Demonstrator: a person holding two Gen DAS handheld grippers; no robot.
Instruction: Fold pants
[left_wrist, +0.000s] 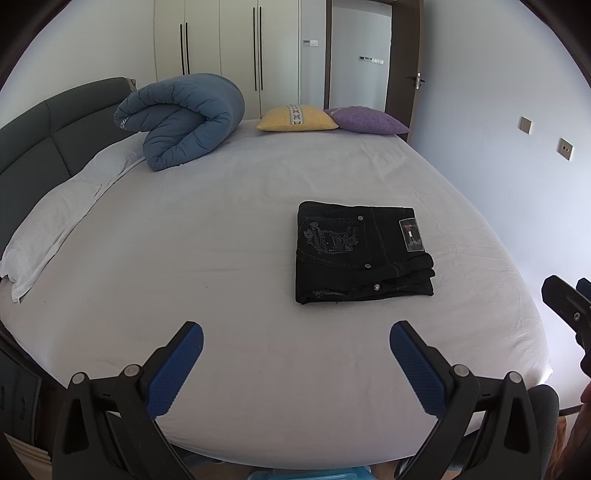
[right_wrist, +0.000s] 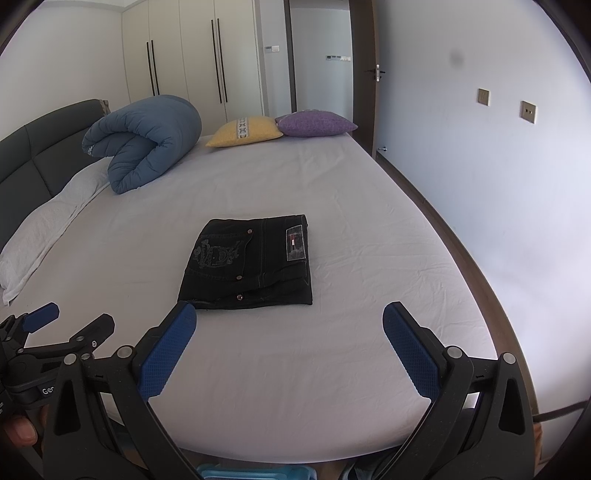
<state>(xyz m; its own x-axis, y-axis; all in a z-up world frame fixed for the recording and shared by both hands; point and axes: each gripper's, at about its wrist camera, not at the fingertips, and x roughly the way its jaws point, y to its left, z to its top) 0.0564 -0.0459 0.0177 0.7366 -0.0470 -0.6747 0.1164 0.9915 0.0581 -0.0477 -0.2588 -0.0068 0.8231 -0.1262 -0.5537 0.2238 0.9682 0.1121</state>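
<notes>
Black pants (left_wrist: 362, 251) lie folded into a compact rectangle on the white bed sheet (left_wrist: 221, 240), back pocket embroidery and a label patch facing up. The right wrist view shows the same pants (right_wrist: 247, 266) nearer its centre. My left gripper (left_wrist: 295, 336) hovers open over the near part of the bed, well short of the pants, with nothing between its blue pads. My right gripper (right_wrist: 288, 317) is open too, its left fingertip just in front of the pants' near edge. Each gripper appears at the other view's edge: the right gripper (left_wrist: 569, 306) and the left gripper (right_wrist: 70, 321).
A rolled blue duvet (left_wrist: 181, 118) sits by the grey headboard (left_wrist: 44, 129), with a white pillow (left_wrist: 55, 218) along the left. A yellow cushion (left_wrist: 297, 118) and a purple cushion (left_wrist: 369, 120) lie at the far edge. A wall (right_wrist: 498, 184) runs close along the bed's right side.
</notes>
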